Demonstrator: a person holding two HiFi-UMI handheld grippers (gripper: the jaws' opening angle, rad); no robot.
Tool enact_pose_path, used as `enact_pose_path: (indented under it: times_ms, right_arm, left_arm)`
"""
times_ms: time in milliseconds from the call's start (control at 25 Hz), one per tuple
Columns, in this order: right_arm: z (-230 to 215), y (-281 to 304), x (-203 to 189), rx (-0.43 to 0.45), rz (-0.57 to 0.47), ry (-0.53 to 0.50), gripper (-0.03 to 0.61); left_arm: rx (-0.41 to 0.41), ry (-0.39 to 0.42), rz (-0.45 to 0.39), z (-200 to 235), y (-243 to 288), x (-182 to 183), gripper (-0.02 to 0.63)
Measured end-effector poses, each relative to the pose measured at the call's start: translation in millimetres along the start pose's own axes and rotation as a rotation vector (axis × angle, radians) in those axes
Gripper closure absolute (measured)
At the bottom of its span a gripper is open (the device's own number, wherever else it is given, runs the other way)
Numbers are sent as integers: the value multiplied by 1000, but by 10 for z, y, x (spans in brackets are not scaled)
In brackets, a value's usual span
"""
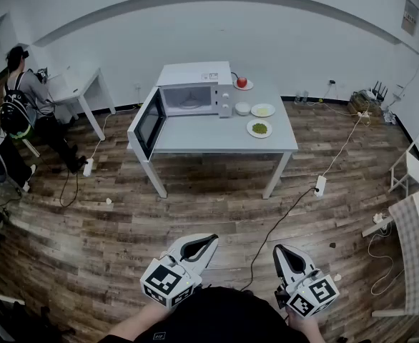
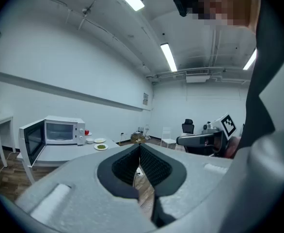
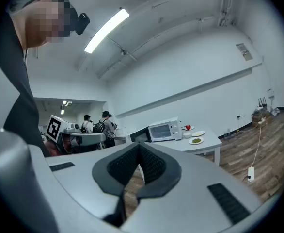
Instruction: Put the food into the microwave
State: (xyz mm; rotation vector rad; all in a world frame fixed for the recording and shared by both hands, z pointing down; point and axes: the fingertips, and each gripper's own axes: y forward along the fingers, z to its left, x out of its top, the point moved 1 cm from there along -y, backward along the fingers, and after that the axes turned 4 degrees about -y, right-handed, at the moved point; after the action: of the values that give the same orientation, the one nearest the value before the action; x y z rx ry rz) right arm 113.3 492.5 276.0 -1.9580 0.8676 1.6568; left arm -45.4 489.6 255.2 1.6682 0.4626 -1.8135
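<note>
While the person stands well back on the brown wood-plank floor (image 1: 195,213), both tongs hang low at 6 o'clock of the head view, well apart from the table. On the left grey two-jaw gripper (image 1: 208,241) the jaws are closed tip to tip, nothing between them. On the right grey two-jaw gripper (image 1: 279,251) the jaws are likewise pressed together, nothing held. Both point toward 12 o'clock, marker cubes nearest the person.

At 12 o'clock from the grippers stands the rectangular grey table (image 1: 217,140). The white box-shaped microwave (image 1: 195,90) sits on its rear left part. The dark-windowed microwave door (image 1: 149,123) is swung wide open toward 8 o'clock, past the table's left edge.

All food is outside the microwave, on the tabletop at its 3 o'clock:
- The round white plate with a red round fruit (image 1: 242,83) is at the back, just beside the microwave's right rear corner.
- The small white bowl (image 1: 243,108) is just beside the control panel's front corner.
- The round white plate with pale yellow food (image 1: 263,110) is just beside the bowl, at its 3 o'clock.
- The round white plate with green food (image 1: 259,128) is at 5 o'clock of the bowl, closest to the front edge.

Elsewhere, the seated person in dark clothes (image 1: 31,98) is at 10 o'clock by the white desk (image 1: 81,84). The white power strip (image 1: 320,185) lies on the floor near the table's right front leg. The white chair (image 1: 413,164) is at 3 o'clock.
</note>
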Motion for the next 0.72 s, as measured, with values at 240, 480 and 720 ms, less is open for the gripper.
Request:
enact_pose_path:
  times_ms: [240,480,720]
  right_arm:
    - [-45,-92,-24,1,-2,6,566]
    - [-199,-247,-37,2,3,17,566]
    - [-414,-605,-17,14,-38,42,565]
  left_arm:
    - [4,1,7,-97,31,-39,604]
    - [8,0,15,-242,190,-46,604]
    - [-7,3,37,-632,432,-113,604]
